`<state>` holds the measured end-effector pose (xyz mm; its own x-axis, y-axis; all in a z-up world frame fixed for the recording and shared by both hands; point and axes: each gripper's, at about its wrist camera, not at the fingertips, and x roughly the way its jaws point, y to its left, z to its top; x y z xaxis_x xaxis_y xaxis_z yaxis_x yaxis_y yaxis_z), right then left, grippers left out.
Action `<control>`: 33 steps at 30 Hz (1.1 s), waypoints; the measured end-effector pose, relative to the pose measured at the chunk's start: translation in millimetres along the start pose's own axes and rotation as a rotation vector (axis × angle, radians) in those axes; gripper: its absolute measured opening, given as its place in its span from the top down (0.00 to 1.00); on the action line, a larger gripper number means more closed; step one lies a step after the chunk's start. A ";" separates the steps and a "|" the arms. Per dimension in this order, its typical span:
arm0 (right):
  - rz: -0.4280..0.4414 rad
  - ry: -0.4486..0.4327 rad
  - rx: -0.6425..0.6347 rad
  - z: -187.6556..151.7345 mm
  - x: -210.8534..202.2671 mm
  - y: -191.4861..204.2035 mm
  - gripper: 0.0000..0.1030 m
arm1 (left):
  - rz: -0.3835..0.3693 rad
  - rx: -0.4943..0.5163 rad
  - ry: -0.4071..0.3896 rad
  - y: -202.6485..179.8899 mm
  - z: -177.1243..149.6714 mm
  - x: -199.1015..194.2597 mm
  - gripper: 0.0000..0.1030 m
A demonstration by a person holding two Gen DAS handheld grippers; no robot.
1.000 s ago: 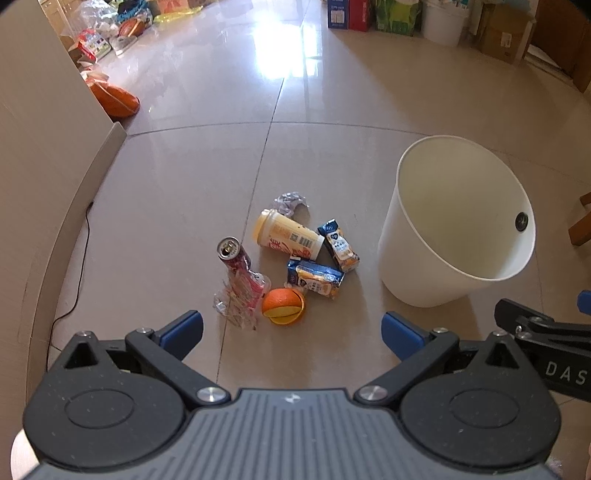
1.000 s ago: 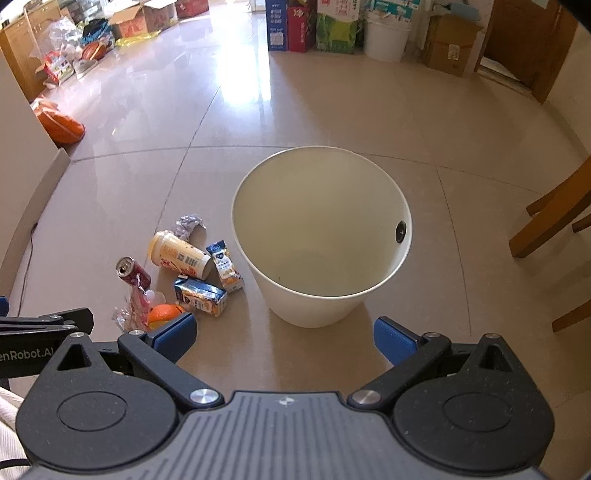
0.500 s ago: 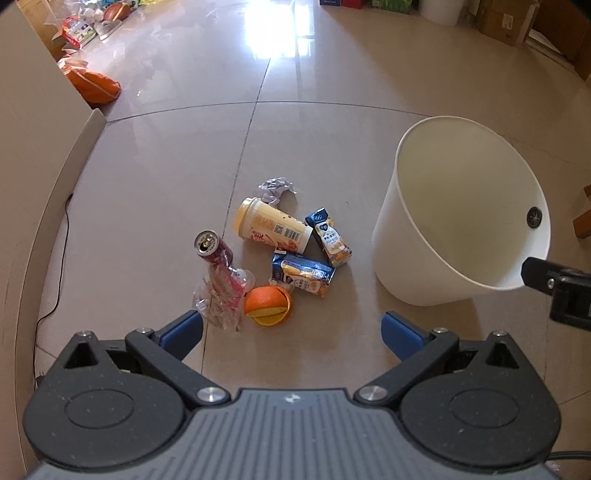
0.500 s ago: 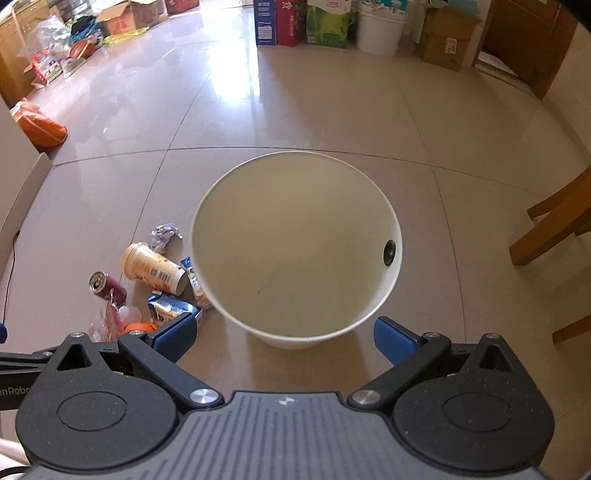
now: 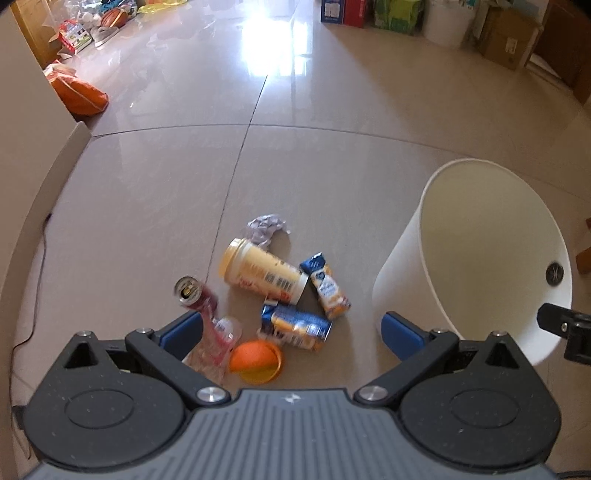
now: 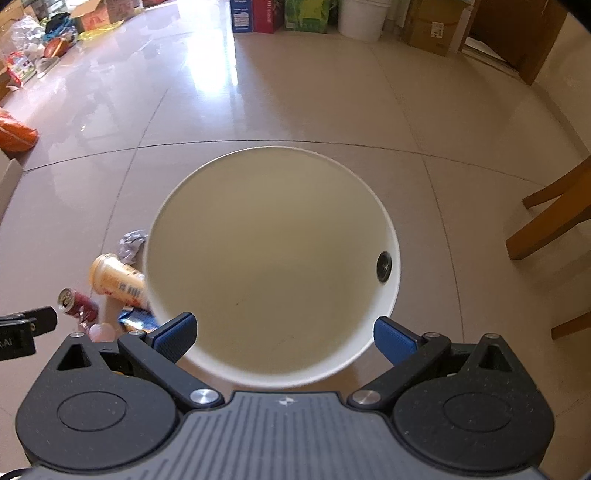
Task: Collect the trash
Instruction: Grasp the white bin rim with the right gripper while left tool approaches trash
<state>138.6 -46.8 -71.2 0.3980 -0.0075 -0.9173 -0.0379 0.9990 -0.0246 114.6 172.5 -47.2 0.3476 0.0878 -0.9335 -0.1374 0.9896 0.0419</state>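
Note:
A heap of trash lies on the tiled floor: a yellow cup [image 5: 264, 271] on its side, a red can [image 5: 194, 295], two small cartons [image 5: 295, 326] [image 5: 327, 286], an orange peel [image 5: 256, 358], crumpled paper [image 5: 266, 228] and a clear wrapper [image 5: 212, 350]. A white bin [image 5: 476, 258] with nothing inside stands to the right of the heap. My left gripper [image 5: 290, 330] hangs open above the heap's near edge. My right gripper [image 6: 286, 338] hovers open over the near rim of the bin [image 6: 273, 266]. The bin partly hides the cup [image 6: 116, 280] and can [image 6: 77, 302] in the right wrist view.
A beige cabinet side [image 5: 22, 155] runs along the left, with an orange bag [image 5: 77, 96] beyond it. Boxes and a white bucket [image 6: 364, 18] line the far wall. Wooden chair legs [image 6: 550, 218] stand right of the bin. A thin cable [image 5: 40, 280] trails on the floor at left.
Both grippers have moved forward and lower: the trash heap now sits closer to my left fingers, and the bin has grown and slid under my right gripper.

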 end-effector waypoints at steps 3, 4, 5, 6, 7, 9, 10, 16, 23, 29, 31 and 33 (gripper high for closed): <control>-0.017 0.001 0.004 7.0 9.8 -0.8 0.00 | 0.000 0.001 0.009 2.5 7.8 11.4 0.01; -0.026 0.003 0.006 9.5 12.8 -1.1 0.00 | 0.003 0.001 0.007 3.5 10.9 14.2 0.01; -0.033 0.006 0.009 12.0 15.6 -1.2 0.00 | 0.009 -0.001 0.005 4.8 14.4 17.5 0.01; -0.043 0.014 0.015 15.0 18.7 -1.7 0.00 | 0.013 -0.003 0.003 5.6 17.6 20.4 0.01; -0.053 0.026 0.022 17.9 21.2 -2.0 0.00 | 0.015 -0.005 0.000 6.7 20.9 23.8 0.01; -0.069 0.042 0.025 23.9 25.4 -1.9 0.00 | 0.030 -0.015 0.006 9.5 26.5 30.5 0.01; -0.080 0.047 0.026 27.1 27.9 -2.3 0.00 | 0.034 -0.024 0.011 11.8 28.7 33.5 0.01; -0.094 0.015 0.025 37.9 41.6 -11.9 0.00 | 0.034 -0.036 0.037 19.0 37.3 41.9 0.01; -0.097 -0.022 0.072 30.3 49.0 -43.4 0.09 | 0.056 -0.021 0.017 28.8 24.6 27.1 0.01; -0.029 -0.087 0.078 22.4 47.4 -74.7 0.10 | 0.066 -0.083 0.016 44.2 16.4 11.8 0.01; -0.066 -0.042 0.064 24.6 52.7 -80.4 0.10 | 0.071 -0.085 0.021 47.2 15.6 4.0 0.01; -0.095 -0.007 0.051 27.2 58.5 -85.6 0.13 | 0.080 -0.084 -0.039 50.8 10.6 -7.6 0.01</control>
<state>190.0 -131.5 -111.9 0.4043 -0.1023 -0.9089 0.0472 0.9947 -0.0910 114.9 223.3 -34.2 0.3683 0.1726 -0.9135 -0.2432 0.9663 0.0845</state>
